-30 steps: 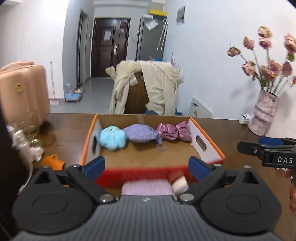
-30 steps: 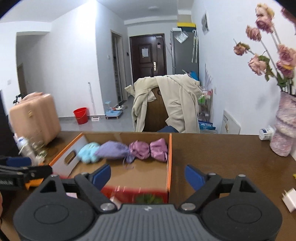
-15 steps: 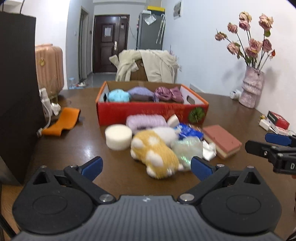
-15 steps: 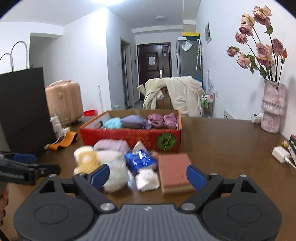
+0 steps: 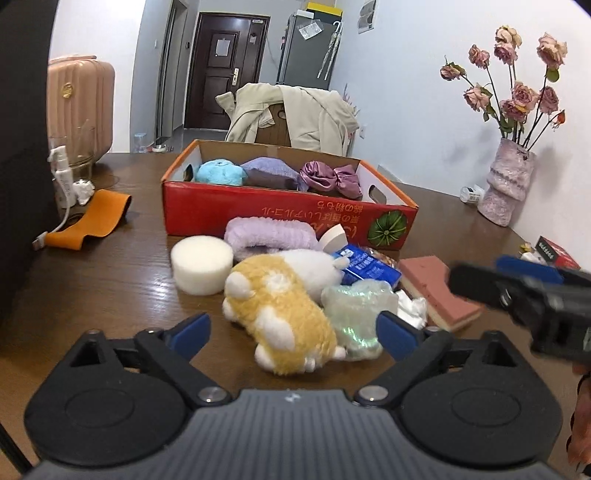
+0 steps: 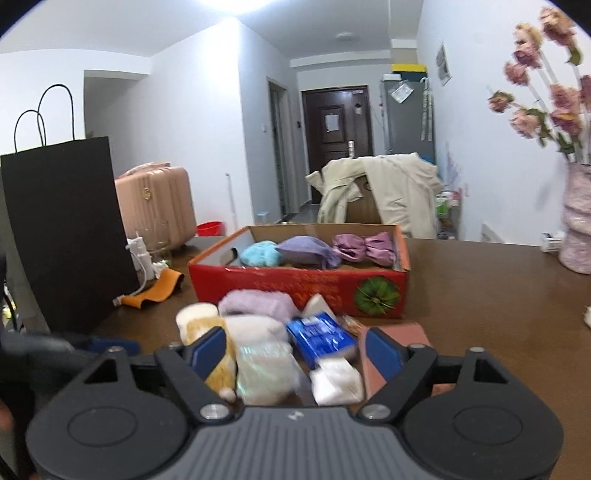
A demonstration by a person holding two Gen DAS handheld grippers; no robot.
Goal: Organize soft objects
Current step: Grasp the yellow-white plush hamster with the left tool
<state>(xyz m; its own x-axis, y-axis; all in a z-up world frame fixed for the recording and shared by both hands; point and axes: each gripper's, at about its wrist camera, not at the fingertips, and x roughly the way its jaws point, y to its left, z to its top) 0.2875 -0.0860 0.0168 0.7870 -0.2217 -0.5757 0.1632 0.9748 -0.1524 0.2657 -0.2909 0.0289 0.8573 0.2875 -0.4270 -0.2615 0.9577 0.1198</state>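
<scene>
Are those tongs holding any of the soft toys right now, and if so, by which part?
Nothing is held. The left tongs stand open around the yellow plush, pads not pressing it; the right tongs are open over the pile.

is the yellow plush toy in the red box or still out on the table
Out: the yellow plush toy lies on the table, in front of the red box.

Bright, even daylight is filling both views, with a ceiling glare (image 6: 221, 5) blooming at 12 o'clock. Fisheye distortion is bending the edges, and motion blur is softening the flowers (image 6: 546, 88) at 2 o'clock.
</scene>
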